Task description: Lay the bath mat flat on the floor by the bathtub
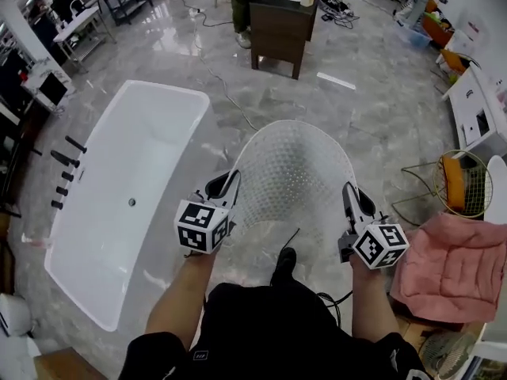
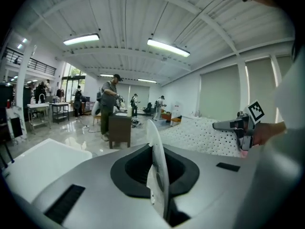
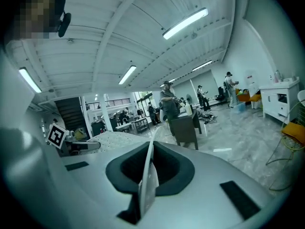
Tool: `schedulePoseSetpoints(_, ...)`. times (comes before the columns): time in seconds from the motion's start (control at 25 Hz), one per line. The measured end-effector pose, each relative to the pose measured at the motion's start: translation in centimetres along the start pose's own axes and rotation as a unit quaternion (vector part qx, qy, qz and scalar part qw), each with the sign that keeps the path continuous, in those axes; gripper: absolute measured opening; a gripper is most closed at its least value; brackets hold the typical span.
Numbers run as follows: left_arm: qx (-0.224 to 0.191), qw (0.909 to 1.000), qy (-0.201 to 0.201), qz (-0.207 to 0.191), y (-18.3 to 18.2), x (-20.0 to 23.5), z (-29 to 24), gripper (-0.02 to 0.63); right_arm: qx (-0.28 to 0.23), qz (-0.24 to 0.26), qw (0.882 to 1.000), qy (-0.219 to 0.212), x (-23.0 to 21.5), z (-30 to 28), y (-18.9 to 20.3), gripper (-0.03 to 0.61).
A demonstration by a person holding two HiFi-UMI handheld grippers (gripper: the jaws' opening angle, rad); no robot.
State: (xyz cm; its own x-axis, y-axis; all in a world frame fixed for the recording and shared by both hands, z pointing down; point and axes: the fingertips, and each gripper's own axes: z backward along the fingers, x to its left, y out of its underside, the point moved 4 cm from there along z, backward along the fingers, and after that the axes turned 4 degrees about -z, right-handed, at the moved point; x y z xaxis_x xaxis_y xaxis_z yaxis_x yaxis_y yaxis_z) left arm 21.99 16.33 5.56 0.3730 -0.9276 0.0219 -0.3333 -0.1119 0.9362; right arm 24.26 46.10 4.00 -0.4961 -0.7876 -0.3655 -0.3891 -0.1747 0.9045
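Beside the bathtub (image 1: 127, 196), we note the left claw (image 1: 226, 184) and right claw (image 1: 351, 198) each pinching a near corner of the translucent bath mat (image 1: 289, 169), apparently to hold it spread.

Head view looks steeply down on left claw (image 1: 230, 179), right claw (image 1: 349, 190) and bathtub (image 1: 127, 188); each claw view rides close behind its jaws, facing level toward the dark cabinet (image 2: 119, 130) all three share

Glossy grey floor (image 1: 380, 125) bears a white bathtub (image 1: 127, 204) and dark cabinet (image 1: 279, 30)
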Motion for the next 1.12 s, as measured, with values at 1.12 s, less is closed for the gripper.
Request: schedulePoseSetpoints(1.12, -0.021, 0.9577, -0.275, 0.081, 2.8, 17.4, 14.9, 0.018, 0.087, 0.050, 0.962, -0.253, 17.3, -24.3, -0.4, 0.023)
